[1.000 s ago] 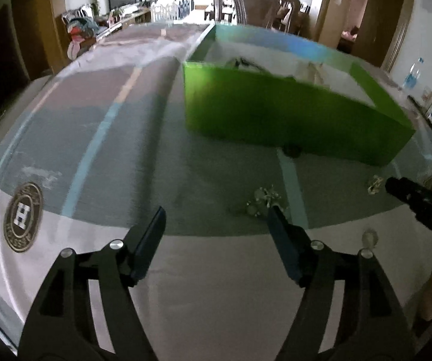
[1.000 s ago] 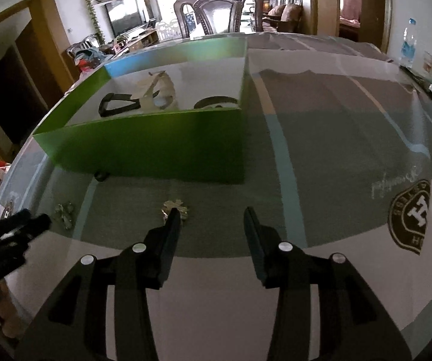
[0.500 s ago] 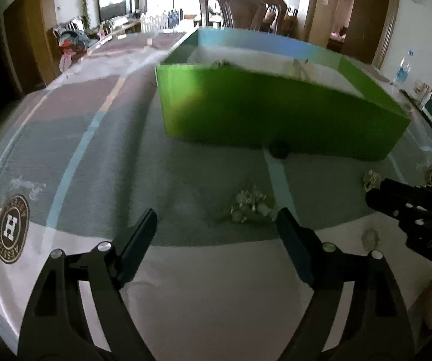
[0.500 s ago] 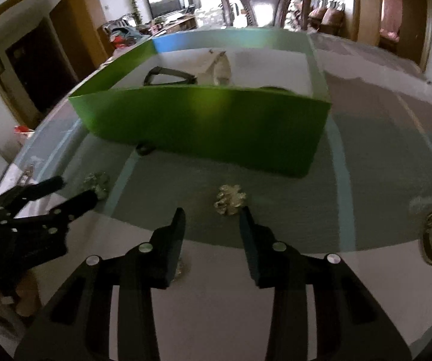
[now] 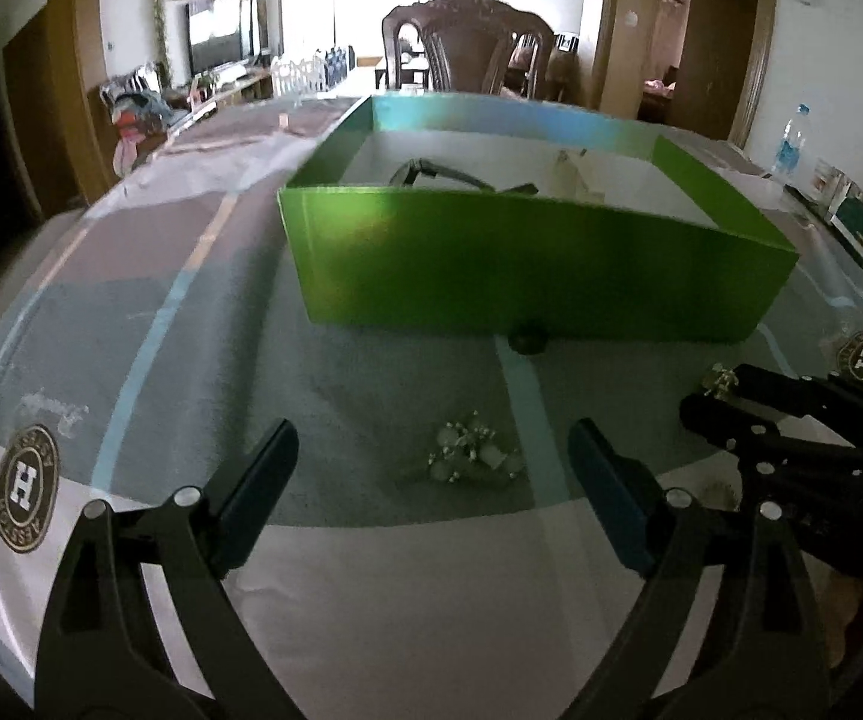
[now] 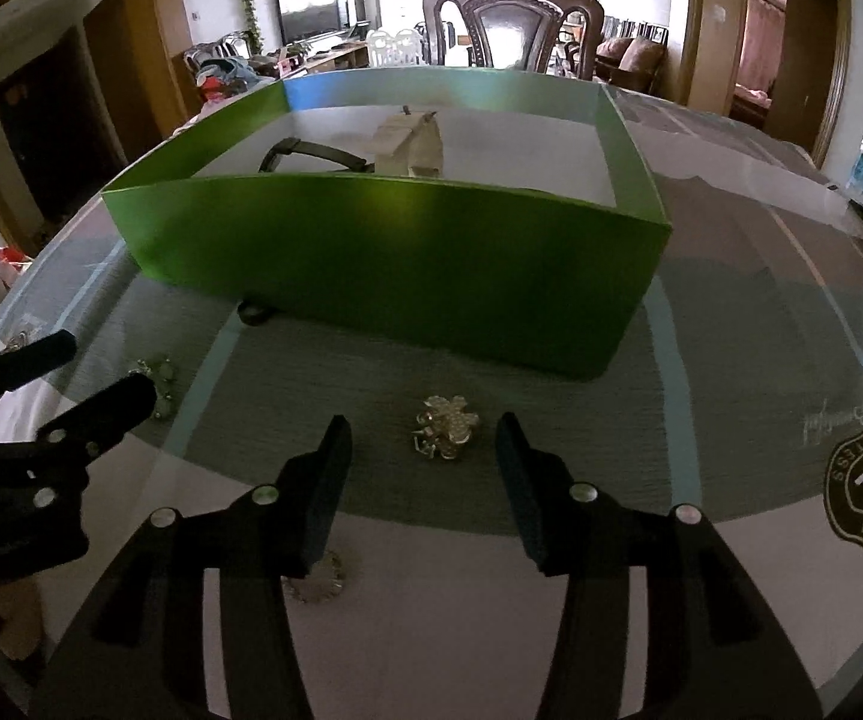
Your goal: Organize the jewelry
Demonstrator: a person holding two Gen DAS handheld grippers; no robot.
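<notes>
Patterned cloth over the table (image 5: 203, 324), grey, white and pale blue bands, a round H crest (image 5: 26, 489) near the left edge of the left view. Pale beaded brooch (image 5: 470, 459) lying on the grey band, between the fingers of the left claw (image 5: 431, 486) but touched by neither; jaws wide and opening. Same brooch, in the right view, half hidden behind the left claw's dark tip (image 6: 101, 405). Gold cluster brooch (image 6: 445, 433) on the grey band ahead of the right claw (image 6: 422, 480), between its fingers, clear of both; jaws apart and opening. Round beaded ring (image 6: 314, 585) on the white band, partly covered by the right claw's left finger. Small dark round thing (image 5: 529, 341) against the foot of the green box (image 5: 521, 276), too blurred to name. Inside the box, a dark band (image 6: 305, 156) and a pale folded piece (image 6: 410, 141), lower parts cut off by the near wall. Right claw's tips (image 5: 725, 414) entering the left view from the right, a small sparkly piece (image 5: 719, 378) just at them, hard to make out. Beyond, carved chair (image 6: 512, 24), blurred room
</notes>
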